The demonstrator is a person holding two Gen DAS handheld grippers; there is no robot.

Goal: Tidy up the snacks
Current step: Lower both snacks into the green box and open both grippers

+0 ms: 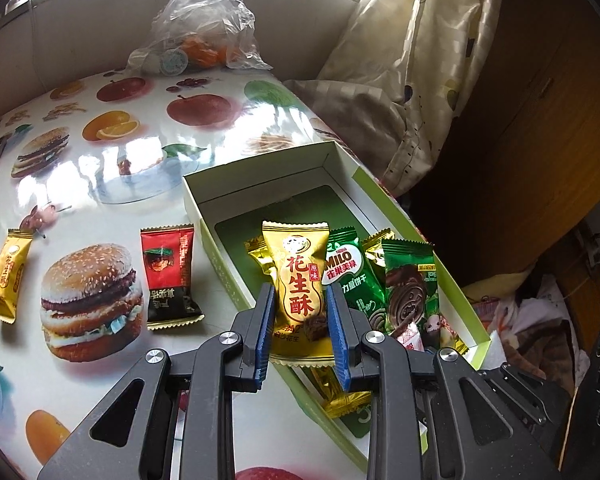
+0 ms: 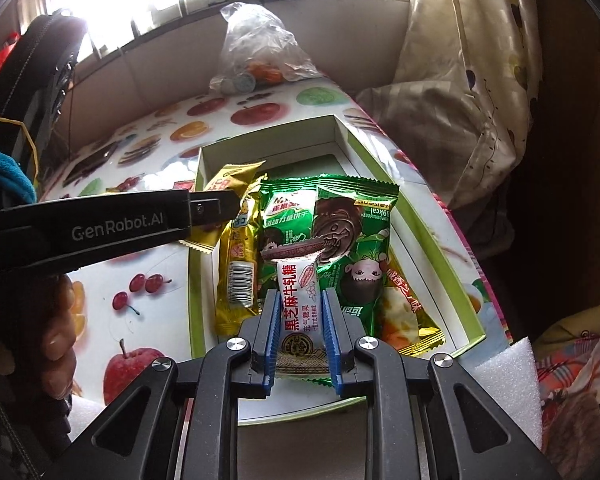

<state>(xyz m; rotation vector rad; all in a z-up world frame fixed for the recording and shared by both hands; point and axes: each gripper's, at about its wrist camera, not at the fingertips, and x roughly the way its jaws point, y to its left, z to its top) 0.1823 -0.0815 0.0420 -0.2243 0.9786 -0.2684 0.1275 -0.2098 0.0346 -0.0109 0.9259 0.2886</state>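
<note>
My left gripper [image 1: 299, 296] is shut on a gold peanut-candy packet [image 1: 300, 280] and holds it above the near left part of the open green-and-white box [image 1: 256, 164]. My right gripper [image 2: 300, 300] is shut on a white nougat packet [image 2: 298, 300] over the box [image 2: 432, 236], above two green Milo biscuit packets [image 2: 352, 216] and gold packets [image 2: 236, 280] lying inside. The left gripper also shows in the right wrist view [image 2: 220, 208], still holding its gold packet [image 2: 232, 180]. On the table left of the box lie a red-black packet [image 1: 168, 276] and a gold packet [image 1: 10, 276].
The table has a glossy fruit-and-burger print cloth [image 1: 100, 160]. A clear plastic bag with oranges [image 1: 204, 28] stands at the far edge. A curtain and bedding [image 1: 412, 60] hang right of the table. White foam [image 2: 504, 384] lies near the box's right corner.
</note>
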